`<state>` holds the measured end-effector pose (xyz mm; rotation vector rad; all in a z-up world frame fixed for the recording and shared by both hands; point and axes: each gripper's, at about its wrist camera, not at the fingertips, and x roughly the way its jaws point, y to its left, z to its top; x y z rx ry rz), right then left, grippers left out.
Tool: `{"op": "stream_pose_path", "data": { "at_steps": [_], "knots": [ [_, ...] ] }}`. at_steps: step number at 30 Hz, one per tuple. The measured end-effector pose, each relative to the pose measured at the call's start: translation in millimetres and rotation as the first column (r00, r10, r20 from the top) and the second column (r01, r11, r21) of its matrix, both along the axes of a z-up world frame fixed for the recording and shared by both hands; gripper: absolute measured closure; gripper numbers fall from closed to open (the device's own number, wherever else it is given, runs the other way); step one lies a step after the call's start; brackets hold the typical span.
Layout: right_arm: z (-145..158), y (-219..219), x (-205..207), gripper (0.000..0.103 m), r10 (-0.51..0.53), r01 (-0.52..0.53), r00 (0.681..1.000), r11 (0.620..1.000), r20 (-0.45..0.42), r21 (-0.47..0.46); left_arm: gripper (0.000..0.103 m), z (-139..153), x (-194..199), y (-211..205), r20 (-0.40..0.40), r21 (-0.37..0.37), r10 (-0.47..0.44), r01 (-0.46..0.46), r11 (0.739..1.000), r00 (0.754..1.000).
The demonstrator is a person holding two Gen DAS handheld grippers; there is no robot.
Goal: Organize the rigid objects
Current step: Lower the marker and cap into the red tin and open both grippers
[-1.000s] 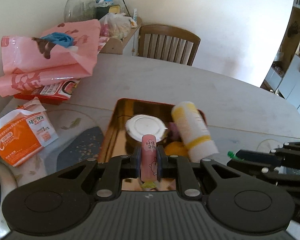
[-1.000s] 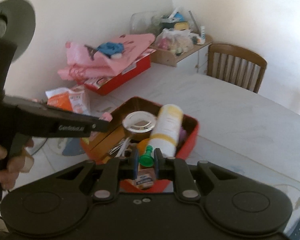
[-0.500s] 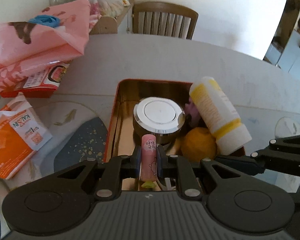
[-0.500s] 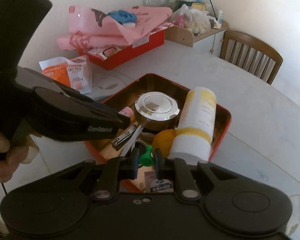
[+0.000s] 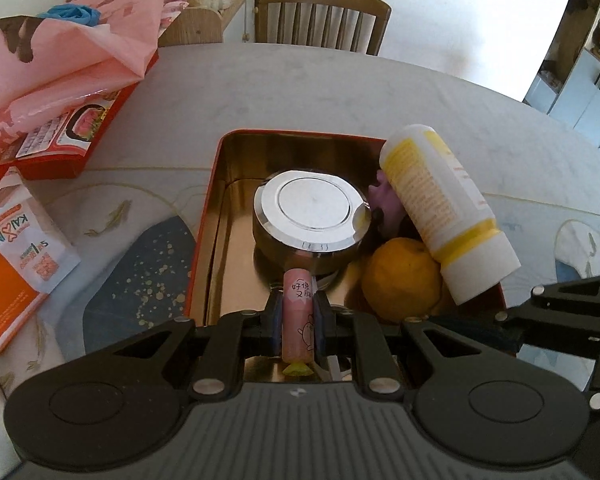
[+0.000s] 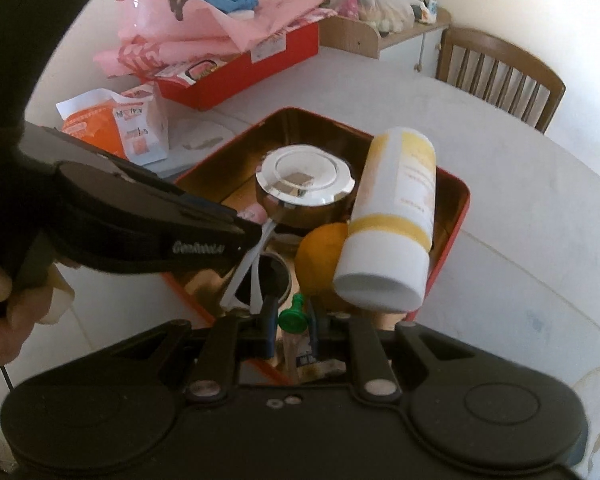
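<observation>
A red tin box (image 5: 292, 137) with a gold inside sits on the table; it also shows in the right wrist view (image 6: 454, 216). In it are a round silver tin (image 5: 312, 216), an orange (image 5: 400, 280) and a white and yellow bottle (image 5: 444, 204) leaning on the box's right rim. My left gripper (image 5: 297, 322) is shut on a pink tube (image 5: 297, 316) and holds it over the near end of the box. My right gripper (image 6: 292, 322) is shut on a small green piece (image 6: 293, 317) over the near right corner of the box.
A pink bag (image 5: 60, 52) lies on a red carton (image 5: 60, 136) at the back left. An orange and white packet (image 5: 12, 264) lies at the left. A wooden chair (image 5: 320, 20) stands behind the table. A patterned mat (image 5: 140, 240) lies under the box's left side.
Both grippers have moved forward and down toward the red tin box, each still holding its object. The box and its contents now look larger and closer.
</observation>
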<state>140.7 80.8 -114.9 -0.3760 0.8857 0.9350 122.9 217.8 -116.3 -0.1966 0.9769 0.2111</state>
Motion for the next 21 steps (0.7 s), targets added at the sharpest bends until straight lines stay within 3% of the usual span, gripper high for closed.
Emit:
{"op": "stream_pose_path", "data": {
  "at_steps": [9, 19, 21],
  "knots": [
    [7, -11, -3, 0.080, -0.014, 0.014, 1.000, 1.000, -0.004, 0.020, 0.087, 0, -8, 3, 0.003, -0.047, 0.014, -0.014, 0.999, 1.000],
    [32, -32, -8, 0.072, -0.047, 0.048, 0.999, 0.993, -0.011, 0.106, 0.087, 20, -27, -7, 0.063, -0.032, -0.001, 0.003, 0.999, 0.998],
    [36, -36, -10, 0.072, -0.052, 0.052, 0.999, 0.992, -0.009, 0.113, 0.082, 26, -32, -11, 0.080, -0.021, -0.006, 0.007, 1.000, 0.997]
  ]
}}
